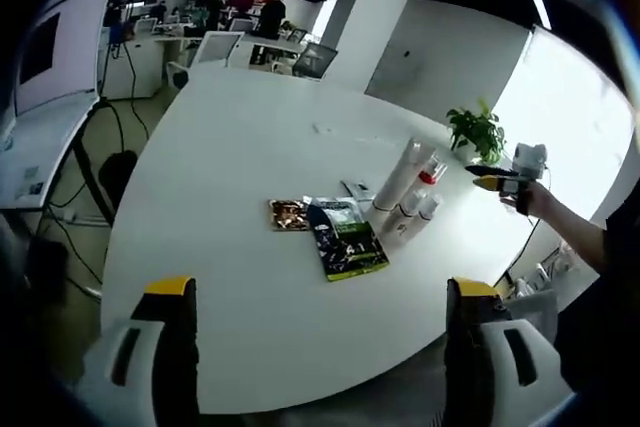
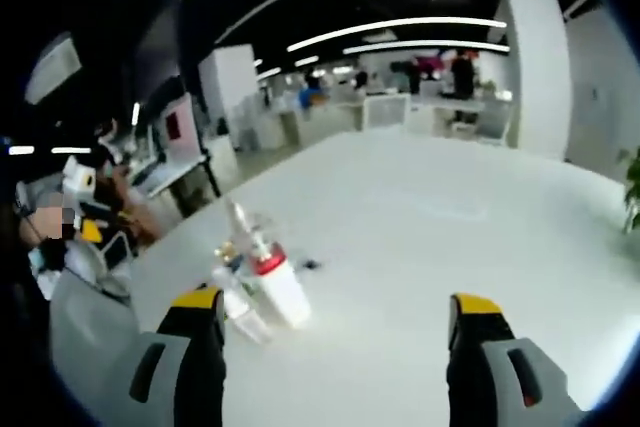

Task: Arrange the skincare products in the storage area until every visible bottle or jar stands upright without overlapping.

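The white worktop [image 1: 250, 147] carries a crowded cluster of skincare bottles [image 1: 408, 192] right of centre in the frame. Both hand-held grippers, left [image 1: 320, 347] and right [image 2: 340, 347], are released and empty. Reaching into this cluster may knock over neighbouring bottles.

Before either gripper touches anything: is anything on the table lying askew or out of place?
Yes. In the left gripper view, a tall white tube leans at a slant over the small white bottles instead of standing upright. Two flat packets lie beside the cluster on the white table. No spill or damage shows.
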